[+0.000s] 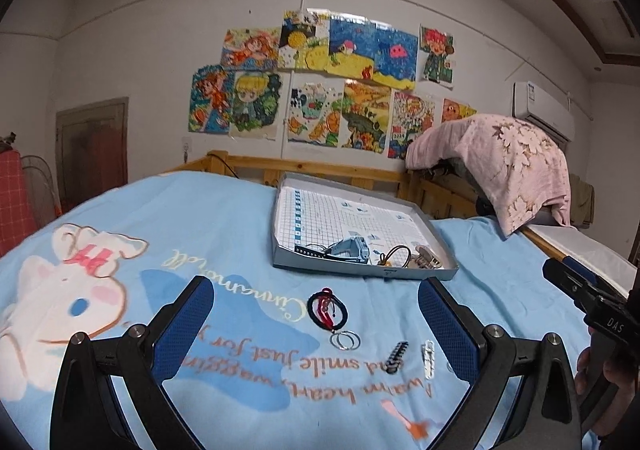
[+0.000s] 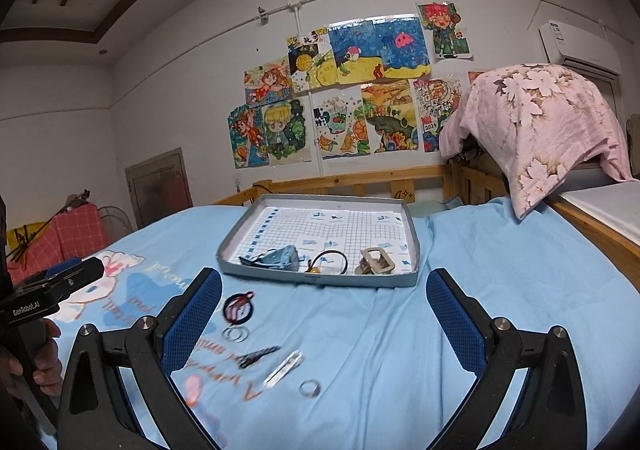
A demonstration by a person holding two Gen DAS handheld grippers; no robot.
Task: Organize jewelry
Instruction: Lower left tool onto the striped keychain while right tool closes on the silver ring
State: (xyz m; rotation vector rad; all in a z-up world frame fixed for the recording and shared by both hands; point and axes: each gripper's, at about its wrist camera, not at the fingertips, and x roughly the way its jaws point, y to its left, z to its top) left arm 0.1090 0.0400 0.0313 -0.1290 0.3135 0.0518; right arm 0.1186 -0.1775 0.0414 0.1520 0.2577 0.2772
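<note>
Hovering above the blue bedsheet (image 1: 224, 217), the left gripper (image 1: 316, 324) and the right gripper (image 2: 324, 314) are both standing wide open and holding nothing. Black hair ties (image 1: 327, 309), two silver rings (image 1: 345, 340), a dark clip (image 1: 396, 357) and a clear clip (image 1: 428, 358) are lying loose on the sheet, near the grey tray (image 1: 280, 246), which is already holding several pieces.

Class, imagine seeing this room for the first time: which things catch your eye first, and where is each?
Bright children's drawings cover the back wall. On the blue bedsheet a grey tray holds a few pieces, while hair ties, rings and clips lie loose in front of it, between the open left gripper and right gripper.
</note>
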